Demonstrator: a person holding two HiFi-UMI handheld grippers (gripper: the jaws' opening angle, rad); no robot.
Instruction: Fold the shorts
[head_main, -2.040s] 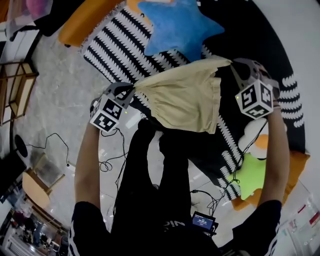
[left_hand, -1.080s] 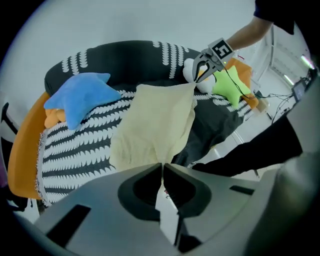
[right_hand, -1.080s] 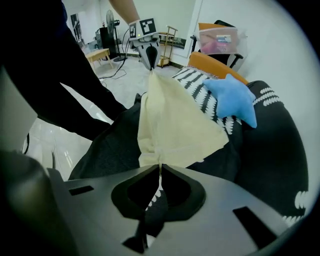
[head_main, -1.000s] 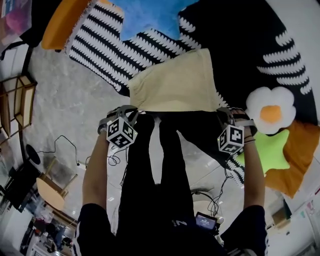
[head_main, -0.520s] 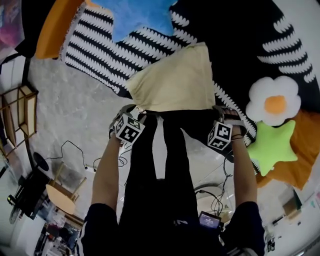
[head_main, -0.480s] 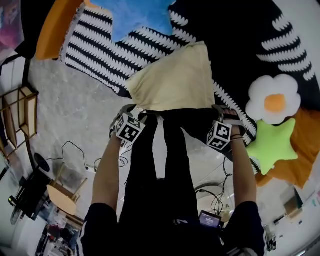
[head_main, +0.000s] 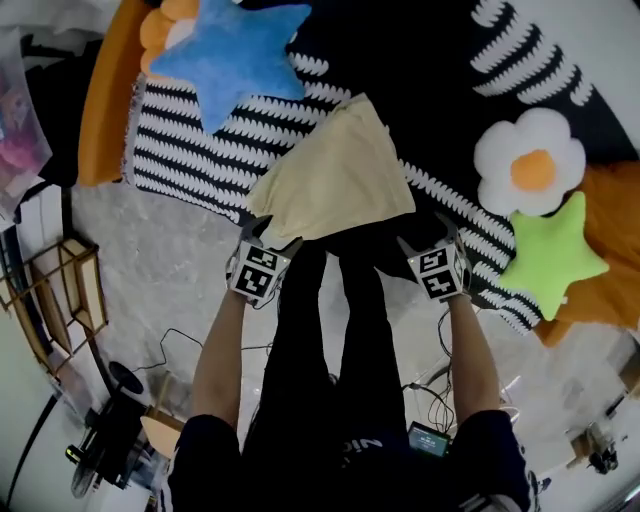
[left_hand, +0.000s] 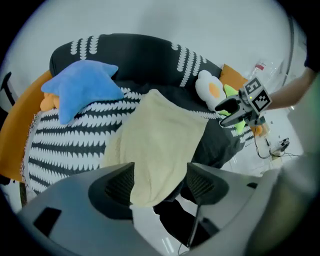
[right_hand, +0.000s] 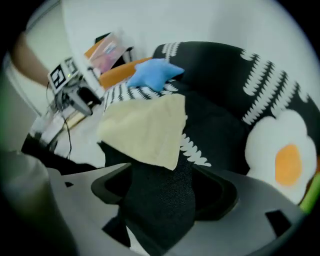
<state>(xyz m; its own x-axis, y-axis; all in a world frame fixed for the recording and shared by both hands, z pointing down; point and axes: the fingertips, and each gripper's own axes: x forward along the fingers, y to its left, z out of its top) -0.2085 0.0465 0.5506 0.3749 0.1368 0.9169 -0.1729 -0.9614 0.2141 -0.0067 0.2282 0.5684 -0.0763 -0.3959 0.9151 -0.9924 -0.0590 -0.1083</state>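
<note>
The cream shorts (head_main: 330, 180) lie folded flat on the black-and-white striped cover (head_main: 180, 150). My left gripper (head_main: 268, 235) stands at their near left corner, my right gripper (head_main: 422, 238) just off their near right corner. In the left gripper view the shorts (left_hand: 155, 140) reach down between the jaws of the left gripper (left_hand: 159, 182). Those jaws are opening and the pads stand clear of the cloth. In the right gripper view the jaws of the right gripper (right_hand: 165, 192) are opening too. Only black cloth lies between them, and the shorts' (right_hand: 145, 127) corner sits just beyond.
A blue star cushion (head_main: 230, 55) lies behind the shorts. A white flower cushion (head_main: 530, 165) and a green star cushion (head_main: 555, 255) are to the right. An orange cushion (head_main: 100, 110) edges the cover at left. The person's black-trousered legs (head_main: 330, 340) stand below, with a wooden rack (head_main: 70, 290) and floor cables (head_main: 180, 340).
The shorts, first held up between both grippers, came down onto the striped cover. Both jaws have opened and let the near edge go.
</note>
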